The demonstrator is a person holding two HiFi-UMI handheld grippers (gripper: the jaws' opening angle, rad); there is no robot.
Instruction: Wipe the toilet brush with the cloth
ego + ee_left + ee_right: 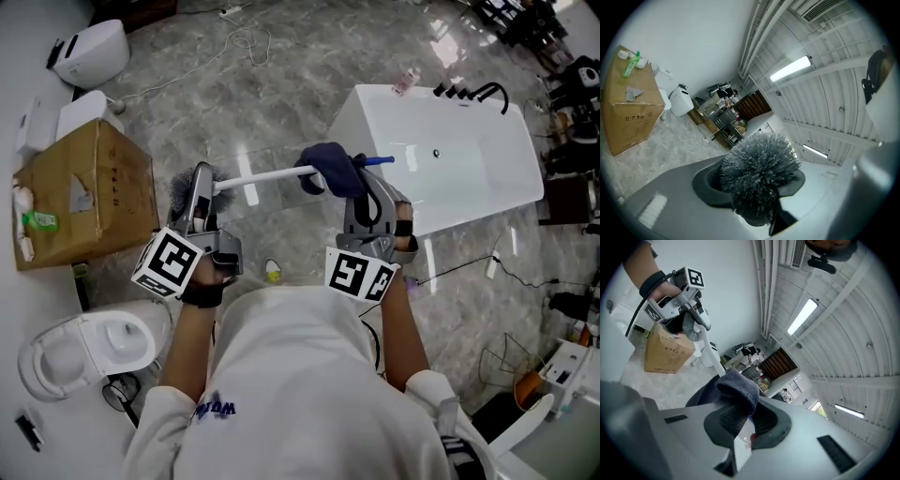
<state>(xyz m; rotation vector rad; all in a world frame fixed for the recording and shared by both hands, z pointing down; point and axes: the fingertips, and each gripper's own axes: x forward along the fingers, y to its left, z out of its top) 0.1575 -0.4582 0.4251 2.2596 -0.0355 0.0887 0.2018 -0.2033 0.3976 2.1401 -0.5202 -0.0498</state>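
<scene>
In the head view, the left gripper (pixel 200 190) is seen clamped on the toilet brush (pixel 267 175), just behind its grey bristle head (pixel 178 191), which sticks out beside the fingertips. The white handle is held roughly level and runs from those fingers across to the right gripper (pixel 364 192). The right gripper's fingers are closed on a dark blue cloth (pixel 331 167). The cloth is bunched over the handle just beyond the right fingertips, and the blue tip (pixel 377 161) of the handle shows past it. A white bathtub (pixel 469 178) lies ahead of the right fingers, and a cardboard box (pixel 89 192) stands off to the left of the left fingers.

In the left gripper view, the bristle head is seen right at the fingertips, filling the space between the two fingers.

In the right gripper view, the fingers are shut together with a fold of the cloth pinched between them. Beyond the cloth, the handle is seen rising to the left gripper.
</scene>
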